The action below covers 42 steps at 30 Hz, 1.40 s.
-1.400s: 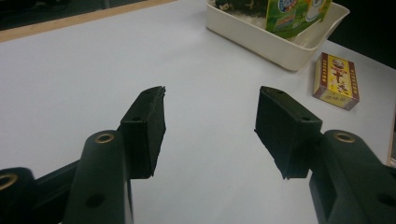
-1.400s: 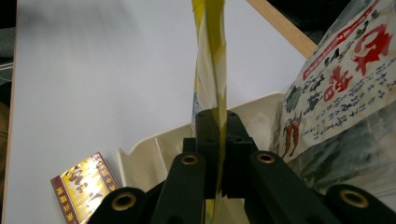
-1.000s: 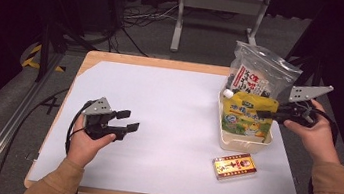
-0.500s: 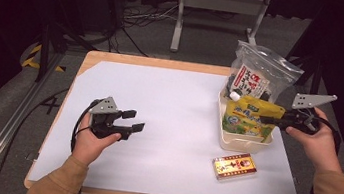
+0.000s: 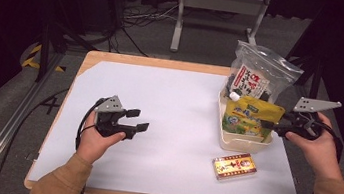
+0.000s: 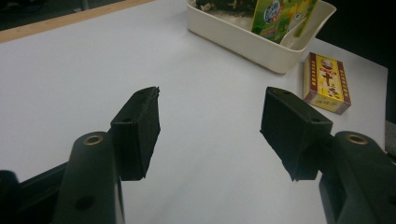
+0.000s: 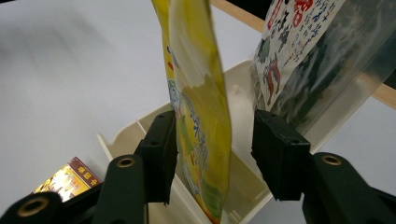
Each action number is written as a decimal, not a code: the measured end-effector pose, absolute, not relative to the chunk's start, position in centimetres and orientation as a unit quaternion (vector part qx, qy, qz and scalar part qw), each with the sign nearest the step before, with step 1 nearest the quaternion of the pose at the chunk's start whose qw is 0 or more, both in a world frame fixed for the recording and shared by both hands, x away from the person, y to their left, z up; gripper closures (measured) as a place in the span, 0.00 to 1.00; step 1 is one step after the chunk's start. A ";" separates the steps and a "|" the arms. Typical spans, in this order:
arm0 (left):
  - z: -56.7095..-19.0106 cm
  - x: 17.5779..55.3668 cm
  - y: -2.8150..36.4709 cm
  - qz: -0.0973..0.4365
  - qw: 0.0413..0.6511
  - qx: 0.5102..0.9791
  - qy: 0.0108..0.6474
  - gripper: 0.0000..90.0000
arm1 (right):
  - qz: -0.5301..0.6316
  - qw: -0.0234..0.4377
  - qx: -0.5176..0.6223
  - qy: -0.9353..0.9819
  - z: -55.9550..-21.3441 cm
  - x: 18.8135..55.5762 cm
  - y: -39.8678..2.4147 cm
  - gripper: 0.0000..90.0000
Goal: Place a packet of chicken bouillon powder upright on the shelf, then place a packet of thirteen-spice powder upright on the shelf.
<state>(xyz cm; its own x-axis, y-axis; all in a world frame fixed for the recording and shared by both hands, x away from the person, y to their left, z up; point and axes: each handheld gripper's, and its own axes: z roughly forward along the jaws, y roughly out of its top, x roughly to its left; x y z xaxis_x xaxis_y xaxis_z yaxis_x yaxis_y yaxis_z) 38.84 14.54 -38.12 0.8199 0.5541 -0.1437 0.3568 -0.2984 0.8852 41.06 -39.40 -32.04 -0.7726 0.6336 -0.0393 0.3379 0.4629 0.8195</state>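
A yellow-green spouted pouch (image 5: 250,118) stands upright in a cream tub (image 5: 239,143) at the table's right side. My right gripper (image 5: 266,124) comes in from the right with its jaws on either side of the pouch's edge. In the right gripper view the pouch (image 7: 201,116) sits between the pads of the right gripper (image 7: 212,154). The jaws have just been opening and the far pad stands clear of it. My left gripper (image 5: 136,120) hovers over the white table at the left, open, with nothing between the fingers of the left gripper (image 6: 210,126).
A clear bag with a red and white label (image 5: 258,78) leans in the tub's far end. A red and yellow box (image 5: 234,167) lies flat on the table in front of the tub, also seen as the box (image 6: 326,83) beside the tub (image 6: 261,44).
My right gripper's jaws have spread apart from the pouch, which has settled lower into the tub. The left hand has barely shifted.
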 end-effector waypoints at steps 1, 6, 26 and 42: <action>-38.1 38.9 14.2 0.090 0.521 0.801 0.282 0.41 | 0.432 0.176 0.292 0.835 -32.0 40.8 -39.4 0.52; -38.0 39.2 13.1 0.085 0.519 0.806 0.271 0.38 | 0.442 0.199 0.311 0.818 -31.7 39.1 -39.6 0.45; -37.9 40.2 10.1 0.056 0.517 0.819 0.241 0.37 | 0.452 0.242 0.355 0.782 -31.9 33.2 -38.6 0.43; -37.1 39.3 7.7 0.036 0.496 0.836 0.232 0.34 | 0.448 0.230 0.351 0.790 -32.8 31.7 -37.6 0.43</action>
<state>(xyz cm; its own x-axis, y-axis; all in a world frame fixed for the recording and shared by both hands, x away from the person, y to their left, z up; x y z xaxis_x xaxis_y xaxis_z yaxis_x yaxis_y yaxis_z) 39.34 7.75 -37.05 0.8895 0.4241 -0.1701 0.3521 -0.3992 0.8466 31.71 -37.60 -32.76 -0.6476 0.7604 -0.0493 0.3484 0.3530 0.8683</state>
